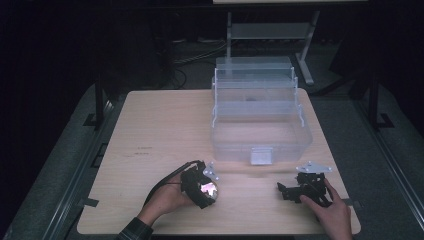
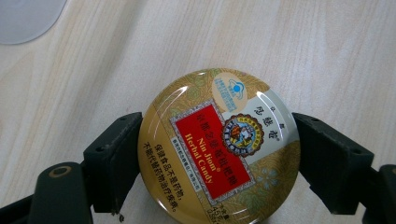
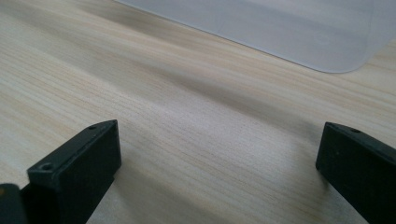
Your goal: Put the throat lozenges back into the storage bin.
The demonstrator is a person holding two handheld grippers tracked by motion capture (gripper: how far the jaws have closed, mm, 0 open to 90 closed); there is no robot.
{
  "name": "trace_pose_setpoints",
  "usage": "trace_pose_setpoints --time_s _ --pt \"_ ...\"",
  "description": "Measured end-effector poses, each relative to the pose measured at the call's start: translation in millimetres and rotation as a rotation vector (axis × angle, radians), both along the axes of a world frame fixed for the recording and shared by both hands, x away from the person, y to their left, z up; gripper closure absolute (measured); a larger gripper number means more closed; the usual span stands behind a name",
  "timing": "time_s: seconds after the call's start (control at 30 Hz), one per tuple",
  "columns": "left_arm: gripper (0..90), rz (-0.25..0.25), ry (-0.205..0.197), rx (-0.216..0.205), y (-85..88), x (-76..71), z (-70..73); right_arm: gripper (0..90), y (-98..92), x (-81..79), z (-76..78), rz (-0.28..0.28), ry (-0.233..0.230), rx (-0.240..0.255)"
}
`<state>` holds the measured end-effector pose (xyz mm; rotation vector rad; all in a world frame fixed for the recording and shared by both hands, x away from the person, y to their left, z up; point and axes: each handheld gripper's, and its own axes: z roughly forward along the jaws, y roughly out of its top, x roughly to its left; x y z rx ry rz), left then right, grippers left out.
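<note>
The pale wooden table (image 1: 150, 130) carried everything, and toward its far edge stood a large clear plastic storage box (image 1: 260, 135) with its stepped lid tilted back, so the open tub faced the person and was ready to take something in. Nearer the person, the right gripper (image 1: 295, 190) rested low over the table at the right, its black jaws spread wide with only bare wood between them; it seemed parked there, out of the way. The left gripper (image 2: 217, 154) sat left of centre, in front of the box, and its jaws were pinching a round gold candy tin with a red label (image 2: 218, 147) by its opposite edges, lid upward. Gripping across the rim kept the flat tin level, probably for lifting it into the box.
</note>
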<state>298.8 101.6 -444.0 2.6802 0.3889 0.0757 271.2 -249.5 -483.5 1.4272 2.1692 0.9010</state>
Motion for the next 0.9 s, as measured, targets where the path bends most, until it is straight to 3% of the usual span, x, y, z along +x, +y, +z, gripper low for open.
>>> trace_pose_setpoints --time_s 0.43,0.9 --pt "19.5 0.009 0.004 -0.023 2.5 -0.5 4.8 0.0 0.3 -0.6 0.0 -0.001 0.000 0.001" --pt "19.6 0.023 0.004 -0.060 9.4 2.6 22.4 0.0 0.4 -1.0 0.1 -0.001 0.001 0.001"
